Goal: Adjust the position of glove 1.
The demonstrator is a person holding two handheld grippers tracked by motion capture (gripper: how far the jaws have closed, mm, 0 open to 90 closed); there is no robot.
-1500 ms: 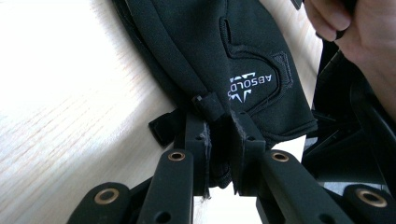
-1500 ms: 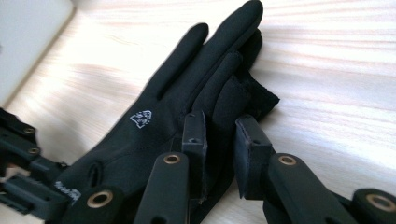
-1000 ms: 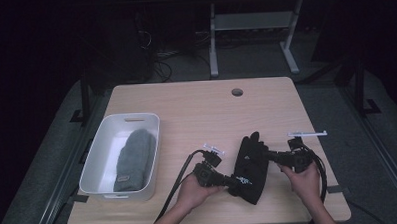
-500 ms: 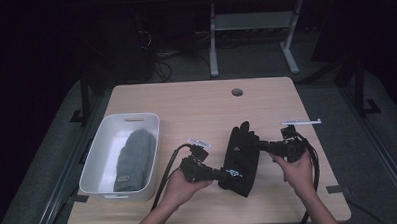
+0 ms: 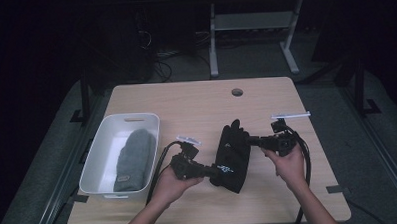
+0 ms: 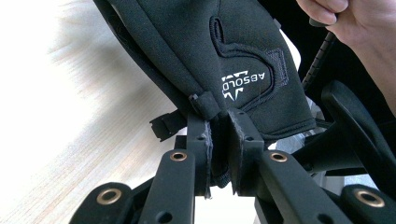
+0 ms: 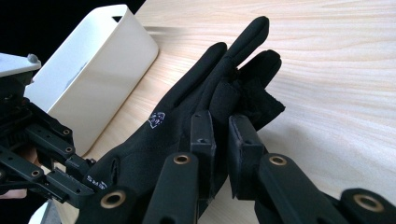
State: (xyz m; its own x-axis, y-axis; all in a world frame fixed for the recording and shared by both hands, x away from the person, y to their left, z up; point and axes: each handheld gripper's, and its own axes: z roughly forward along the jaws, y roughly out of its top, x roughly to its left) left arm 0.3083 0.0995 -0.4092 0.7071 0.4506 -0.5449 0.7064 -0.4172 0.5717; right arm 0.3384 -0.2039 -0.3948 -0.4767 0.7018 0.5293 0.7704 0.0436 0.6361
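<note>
Since the frame a second ago the two grippers have drawn apart and shifted toward the upper part of the high view, and the black glove (image 5: pixel 232 156) has gone with them, now stretched longer between them near the lower middle of that view. The left gripper (image 5: pixel 212 170) has its jaws nearly closed on the cuff end of the glove; in the left gripper view the fabric edge (image 6: pixel 205 105) is clamped between the pads, with the white lettering on the glove just above. The right gripper (image 5: pixel 251 139) is likewise pinched on the glove at the finger end; in the right gripper view one side of the fingers (image 7: pixel 233 105) sits between its narrow jaws while the other fingers point toward the upper middle of the frame. The glove appears held just off or lightly on the table (image 5: pixel 196 99), right of centre in the high view, well apart from the white bin (image 5: pixel 100 150) at the left, which holds a grey knit hat (image 5: pixel 133 159). To do this step well, I judge both grips should stay firm while the pair travels together toward the bin, keeping the glove taut enough not to sag or slip, and clearing the bin's near wall before either gripper lets go.
</note>
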